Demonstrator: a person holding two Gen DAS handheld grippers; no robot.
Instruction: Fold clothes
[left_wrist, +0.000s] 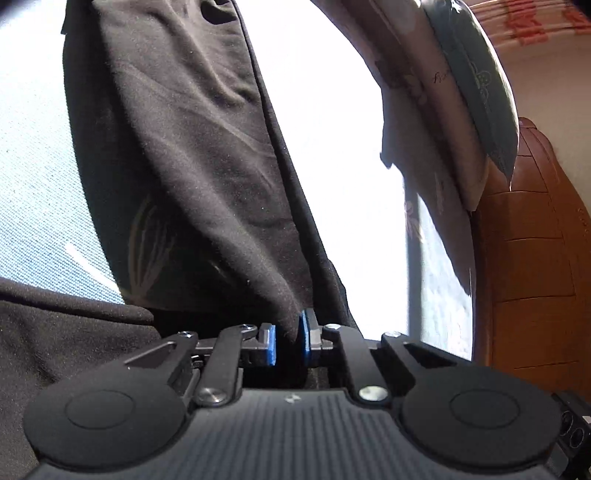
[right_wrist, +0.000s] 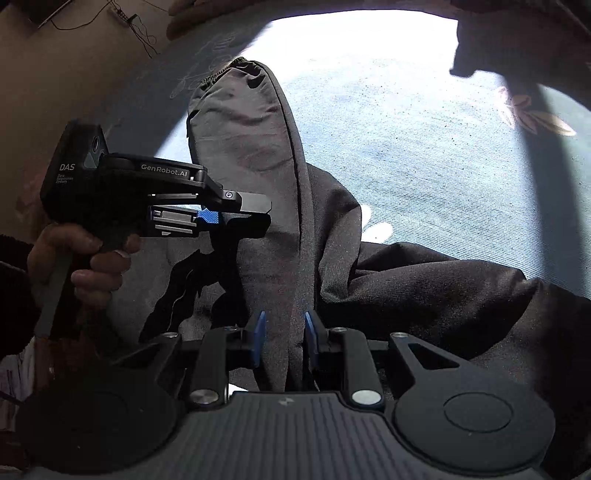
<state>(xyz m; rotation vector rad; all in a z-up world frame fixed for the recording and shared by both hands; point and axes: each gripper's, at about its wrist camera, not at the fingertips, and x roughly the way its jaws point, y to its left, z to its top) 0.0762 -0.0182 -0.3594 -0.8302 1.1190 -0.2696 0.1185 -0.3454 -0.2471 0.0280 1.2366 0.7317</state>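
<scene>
A dark grey-black garment with a long sleeve lies on a light blue bedsheet. My left gripper is shut on a fold of the garment, its blue pads pinching the cloth. In the right wrist view the sleeve stretches away to its elastic cuff. My right gripper is shut on the sleeve's near end, cloth bunched between its blue pads. The left gripper shows at the left in the right wrist view, held by a hand, its jaws on the sleeve's edge.
The bedsheet is in bright sunlight with floral prints. Folded patterned bedding or a pillow lies along the right edge. A wooden headboard stands at the right. A wall with cables is at the far left.
</scene>
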